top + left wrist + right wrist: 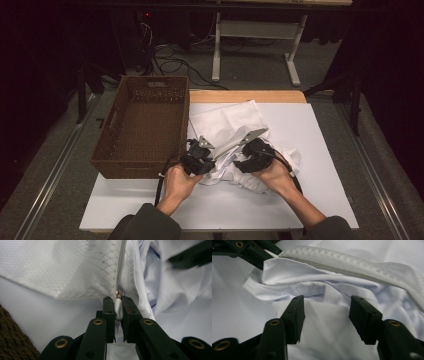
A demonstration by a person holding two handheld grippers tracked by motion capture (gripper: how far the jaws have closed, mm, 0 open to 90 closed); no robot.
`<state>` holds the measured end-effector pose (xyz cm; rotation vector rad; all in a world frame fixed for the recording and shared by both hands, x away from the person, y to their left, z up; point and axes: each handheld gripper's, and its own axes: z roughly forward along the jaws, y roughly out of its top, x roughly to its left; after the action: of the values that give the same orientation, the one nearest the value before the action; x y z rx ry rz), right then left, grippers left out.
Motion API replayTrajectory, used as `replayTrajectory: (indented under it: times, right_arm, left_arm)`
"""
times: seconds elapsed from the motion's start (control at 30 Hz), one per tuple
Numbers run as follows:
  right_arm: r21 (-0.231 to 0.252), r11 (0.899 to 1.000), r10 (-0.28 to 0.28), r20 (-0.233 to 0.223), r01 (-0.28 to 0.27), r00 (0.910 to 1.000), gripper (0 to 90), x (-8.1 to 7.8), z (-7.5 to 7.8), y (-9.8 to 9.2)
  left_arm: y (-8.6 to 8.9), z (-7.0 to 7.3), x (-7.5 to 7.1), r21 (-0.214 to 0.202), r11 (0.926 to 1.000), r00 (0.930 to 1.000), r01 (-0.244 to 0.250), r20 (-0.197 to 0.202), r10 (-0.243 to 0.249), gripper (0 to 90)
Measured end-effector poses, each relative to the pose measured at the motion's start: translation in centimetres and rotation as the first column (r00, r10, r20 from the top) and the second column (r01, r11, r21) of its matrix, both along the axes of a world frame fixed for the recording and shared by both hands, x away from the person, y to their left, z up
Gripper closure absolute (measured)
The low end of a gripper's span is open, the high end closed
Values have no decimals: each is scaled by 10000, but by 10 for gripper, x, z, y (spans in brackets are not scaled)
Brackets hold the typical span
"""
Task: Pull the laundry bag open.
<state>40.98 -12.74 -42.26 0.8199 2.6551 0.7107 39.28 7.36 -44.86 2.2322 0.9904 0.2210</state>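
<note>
A white mesh laundry bag (227, 122) lies on the table with a crumpled white garment (280, 160) at its near side. In the left gripper view my left gripper (118, 302) is shut on the bag's white zipper pull (118, 312), at the lower end of the grey zipper line (121, 265) that runs up the mesh bag (70, 267). My right gripper (327, 305) stands open just above the garment (327, 337), with nothing pressed between its pads. In the high view both grippers, left (209, 161) and right (240, 165), sit close together over the cloth.
A brown woven basket (137, 167) stands empty at the left of the table, close to my left hand; its edge (12, 340) appears in the left gripper view. A white mat (325, 150) covers the table, with bare room right and front.
</note>
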Motion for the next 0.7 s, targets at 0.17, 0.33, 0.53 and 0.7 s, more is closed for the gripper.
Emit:
replayTrajectory:
  times: [0.17,0.33,0.53,0.7]
  right_arm:
    - [-744,9972,-49,21,51,10000,396,15,-23,22]
    - [-1209,9924,-260,-122,244,9996,707,30,-42,28]
    - [-945,9908,-913,627,970,9938,852,42,-31,10]
    - [-908,9737,-2043,580,2089,9772,854,62,-35,-7]
  left_arm:
    - [3,1,0,-135,9999,10000,7,23,-7,822]
    - [2,0,0,-99,9999,9999,94,-65,-95,822]
    - [6,3,-1,-277,9996,10000,43,-4,-43,823]
    - [3,5,-3,-253,9996,9999,90,121,-87,823]
